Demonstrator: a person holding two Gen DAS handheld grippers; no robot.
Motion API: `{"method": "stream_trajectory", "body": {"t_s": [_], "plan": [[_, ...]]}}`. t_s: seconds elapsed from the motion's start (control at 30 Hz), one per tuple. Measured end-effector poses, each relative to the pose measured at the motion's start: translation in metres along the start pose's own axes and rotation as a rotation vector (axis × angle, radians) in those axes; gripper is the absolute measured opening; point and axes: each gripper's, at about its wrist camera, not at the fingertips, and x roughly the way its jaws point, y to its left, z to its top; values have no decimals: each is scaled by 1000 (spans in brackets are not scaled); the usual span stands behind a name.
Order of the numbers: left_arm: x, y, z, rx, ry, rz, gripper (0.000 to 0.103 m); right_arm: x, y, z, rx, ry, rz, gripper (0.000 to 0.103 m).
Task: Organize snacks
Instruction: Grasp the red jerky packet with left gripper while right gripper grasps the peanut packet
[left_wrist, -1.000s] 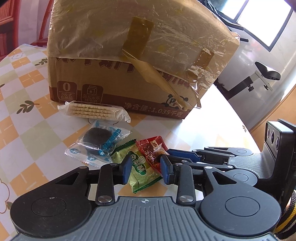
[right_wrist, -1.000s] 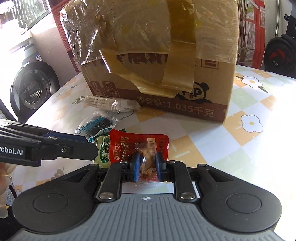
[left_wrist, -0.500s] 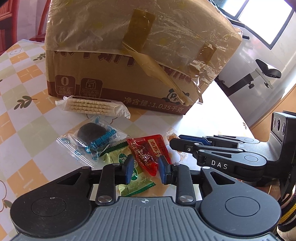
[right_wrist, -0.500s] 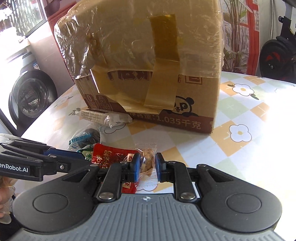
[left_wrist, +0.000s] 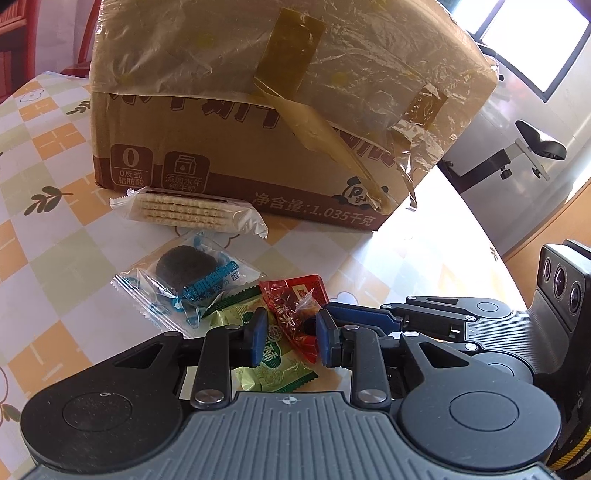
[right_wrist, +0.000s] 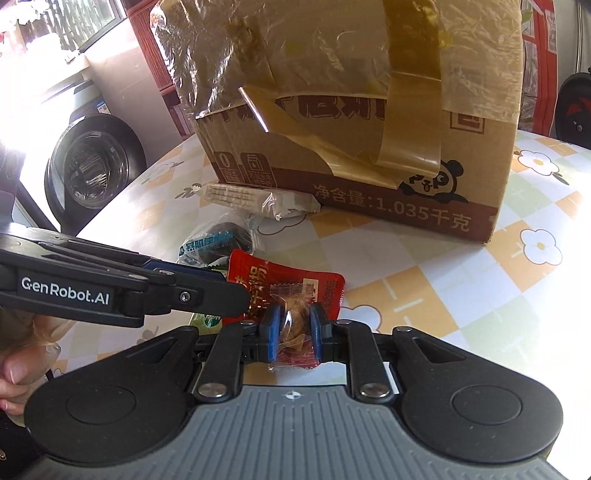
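Several snack packets lie in a loose pile in front of a taped cardboard box (left_wrist: 258, 122). A cracker pack (left_wrist: 188, 212) lies against the box. A clear packet with a dark cookie (left_wrist: 192, 273) lies beside a green packet (left_wrist: 273, 365) and a red packet (left_wrist: 295, 299). My left gripper (left_wrist: 290, 338) is open over the green and red packets. My right gripper (right_wrist: 293, 332) is shut on a small clear-wrapped brown snack (right_wrist: 293, 325), over the red packet (right_wrist: 284, 284).
The table has a tiled flower-pattern cloth (right_wrist: 480, 295). The box (right_wrist: 369, 110) takes up the back of the table. The table's edge (left_wrist: 491, 236) curves away on the left wrist view's right. A washing machine (right_wrist: 92, 162) stands beyond the table.
My right gripper, still shut on the small brown snack, has come back over the red packet. My left gripper has shifted slightly, staying open over the pile.
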Motion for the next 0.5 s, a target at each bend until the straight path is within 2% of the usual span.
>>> {"method": "stream_trajectory", "body": {"t_s": [0.13, 0.2, 0.27, 0.37, 0.5], "plan": [[8, -1, 5, 3, -14, -1, 23, -3, -3, -3, 27, -7, 22, 19], [11, -1, 6, 5, -24, 17, 15, -5, -3, -4, 30, -10, 27, 19], [13, 1, 6, 6, -29, 32, 3, -6, -4, -5, 34, -12, 32, 19], [9, -2, 3, 43, -43, 51, 1, -7, -5, -5, 40, -11, 35, 19], [-8, -12, 1, 104, -100, 56, 1, -19, -4, -3, 29, -26, 0, 18]]}}
